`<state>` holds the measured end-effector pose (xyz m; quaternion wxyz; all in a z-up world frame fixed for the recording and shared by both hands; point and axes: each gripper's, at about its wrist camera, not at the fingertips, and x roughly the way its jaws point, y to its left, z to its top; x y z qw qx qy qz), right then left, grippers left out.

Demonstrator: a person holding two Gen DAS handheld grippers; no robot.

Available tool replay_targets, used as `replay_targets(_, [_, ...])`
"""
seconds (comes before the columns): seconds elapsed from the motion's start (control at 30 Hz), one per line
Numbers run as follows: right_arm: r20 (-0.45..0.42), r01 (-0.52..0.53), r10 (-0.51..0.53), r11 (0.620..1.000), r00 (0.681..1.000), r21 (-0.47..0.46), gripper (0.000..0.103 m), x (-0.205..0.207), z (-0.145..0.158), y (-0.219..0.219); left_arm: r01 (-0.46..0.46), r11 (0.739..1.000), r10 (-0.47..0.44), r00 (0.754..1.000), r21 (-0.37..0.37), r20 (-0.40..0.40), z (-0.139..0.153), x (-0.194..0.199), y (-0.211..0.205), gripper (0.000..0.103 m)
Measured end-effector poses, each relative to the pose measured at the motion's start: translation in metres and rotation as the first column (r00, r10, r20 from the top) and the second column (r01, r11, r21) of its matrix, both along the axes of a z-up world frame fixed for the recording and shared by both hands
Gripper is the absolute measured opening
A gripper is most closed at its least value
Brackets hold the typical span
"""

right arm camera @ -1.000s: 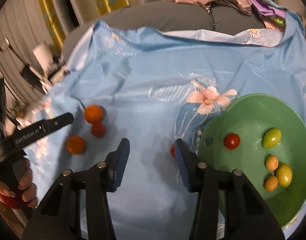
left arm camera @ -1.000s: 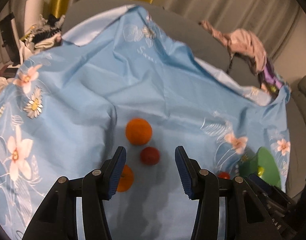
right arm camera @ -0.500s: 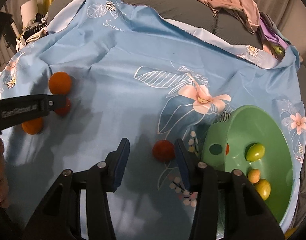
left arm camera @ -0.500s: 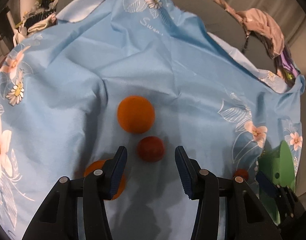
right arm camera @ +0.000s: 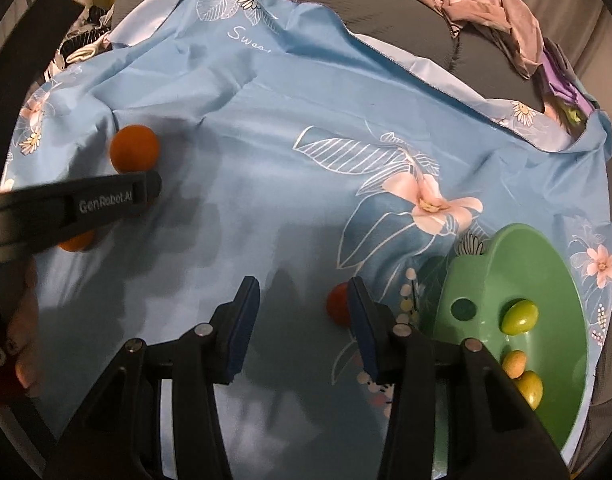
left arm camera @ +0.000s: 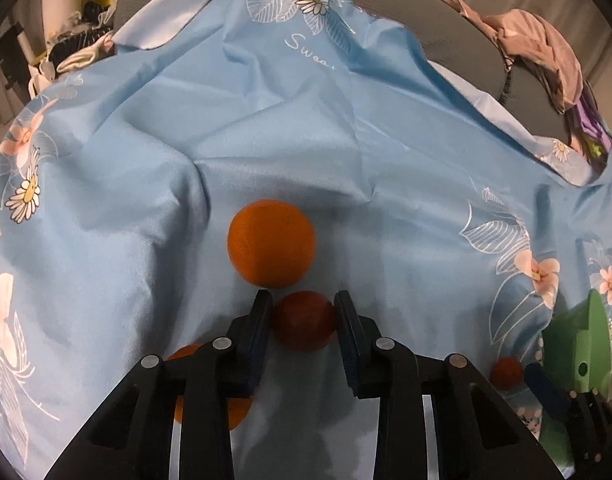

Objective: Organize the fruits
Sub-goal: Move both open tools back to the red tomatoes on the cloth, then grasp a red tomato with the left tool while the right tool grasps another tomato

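Left gripper (left arm camera: 303, 312) fingers clasp the red fruit (left arm camera: 303, 326), orange (left arm camera: 271, 243) touching beyond; right gripper (right arm camera: 303, 304) fingers wide.

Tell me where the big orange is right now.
In the left wrist view the big orange sits on the blue floral cloth just beyond the left hand-held gripper, touching or nearly touching the dark red fruit between its fingers.

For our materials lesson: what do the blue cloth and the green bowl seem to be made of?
Cloth: thin woven fabric, probably synthetic; it creases sharply, shows a slight sheen and carries a printed flower pattern.
Bowl: likely moulded plastic; uniform green, smooth, faintly glossy, with a thin rim.
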<state>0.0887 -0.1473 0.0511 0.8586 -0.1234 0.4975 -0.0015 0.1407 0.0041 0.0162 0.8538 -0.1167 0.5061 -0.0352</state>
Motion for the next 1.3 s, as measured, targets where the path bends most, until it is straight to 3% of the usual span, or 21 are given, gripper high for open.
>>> replay_targets(0.1, [0.008,0.000,0.000,0.998,1.000,0.058,0.045,-0.004,0.006,-0.007,-0.025,1.000,0.025,1.000,-0.007,-0.002,0.003,-0.005,0.004,0.031])
replay_targets(0.23, [0.018,-0.020,0.017,0.983,1.000,0.180,0.047,-0.014,0.016,-0.018,-0.053,0.995,0.055,0.998,-0.079,0.017,0.016,-0.026,0.017,0.031])
replay_targets(0.43, [0.009,-0.002,0.000,0.974,1.000,0.226,0.046,-0.017,0.016,-0.026,-0.032,0.994,0.041,0.995,-0.105,0.086,0.042,-0.045,0.029,0.031])
replay_targets(0.57, [0.003,-0.002,0.002,0.981,1.000,0.195,0.049,-0.015,0.014,-0.021,-0.032,0.993,0.045,0.993,-0.112,0.113,0.052,-0.047,0.031,0.031])
replay_targets(0.67, [-0.015,-0.013,0.015,0.990,1.000,0.138,0.044,-0.007,0.010,-0.020,-0.025,0.992,0.039,0.993,-0.125,0.113,0.053,-0.047,0.029,0.031])
replay_targets(0.77, [-0.060,-0.023,0.027,0.997,0.998,0.072,0.038,0.009,0.006,-0.018,-0.006,0.992,0.020,0.993,-0.126,0.114,0.054,-0.048,0.029,0.031])
replay_targets(0.83, [-0.117,-0.059,0.059,0.998,0.991,0.006,0.041,0.020,0.000,-0.010,-0.008,0.994,0.023,0.992,-0.113,0.125,0.056,-0.049,0.030,0.031])
replay_targets(1.03, [-0.280,-0.171,0.123,0.973,0.952,-0.153,0.035,0.047,-0.019,0.002,-0.001,0.991,0.018,0.991,-0.134,0.131,0.058,-0.049,0.032,0.031])
replay_targets(1.2, [-0.291,-0.227,0.165,0.954,0.942,-0.194,0.029,0.048,-0.028,0.007,0.009,0.986,0.013,0.991,-0.166,0.131,0.062,-0.051,0.035,0.031])
replay_targets(1.23, [-0.288,-0.236,0.172,0.950,0.942,-0.203,0.026,0.047,-0.029,0.008,0.015,0.986,0.008,0.990,-0.166,0.139,0.063,-0.052,0.034,0.031])
replay_targets(1.3, [-0.299,-0.229,0.176,0.961,0.938,-0.153,0.000,0.047,-0.029,0.008,0.016,0.987,0.009,0.989,-0.161,0.148,0.066,-0.054,0.034,0.031])
